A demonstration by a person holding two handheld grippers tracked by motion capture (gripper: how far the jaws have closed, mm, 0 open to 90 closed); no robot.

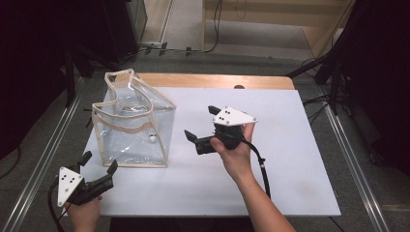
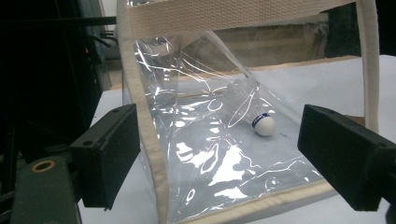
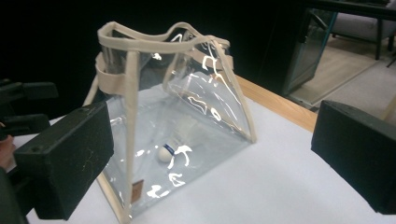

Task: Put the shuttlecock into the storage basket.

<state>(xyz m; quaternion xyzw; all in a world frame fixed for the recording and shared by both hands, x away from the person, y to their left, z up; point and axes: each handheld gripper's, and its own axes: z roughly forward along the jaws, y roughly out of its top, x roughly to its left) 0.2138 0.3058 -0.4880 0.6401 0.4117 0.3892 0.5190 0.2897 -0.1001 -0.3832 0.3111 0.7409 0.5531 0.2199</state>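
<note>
A clear plastic bag point(image 1: 130, 123) with beige fabric trim stands upright on the left part of the white table point(image 1: 290, 159). Inside it lies a shuttlecock point(image 1: 153, 138) with a white cork head, also seen through the plastic as the shuttlecock point(image 2: 261, 122) and the shuttlecock point(image 3: 175, 142). My left gripper point(image 1: 99, 162) is open at the table's near left corner, just in front of the bag point(image 2: 196, 154). My right gripper point(image 1: 200, 123) is open, held a little above the table to the right of the bag point(image 3: 177, 126), jaws pointing at it. Both grippers hold nothing.
A wooden strip point(image 1: 217, 81) runs along the table's far edge. Metal rails point(image 1: 43, 159) flank the table on both sides, with dark equipment and cables on the floor beyond. A cable point(image 1: 261, 169) trails from the right gripper across the table.
</note>
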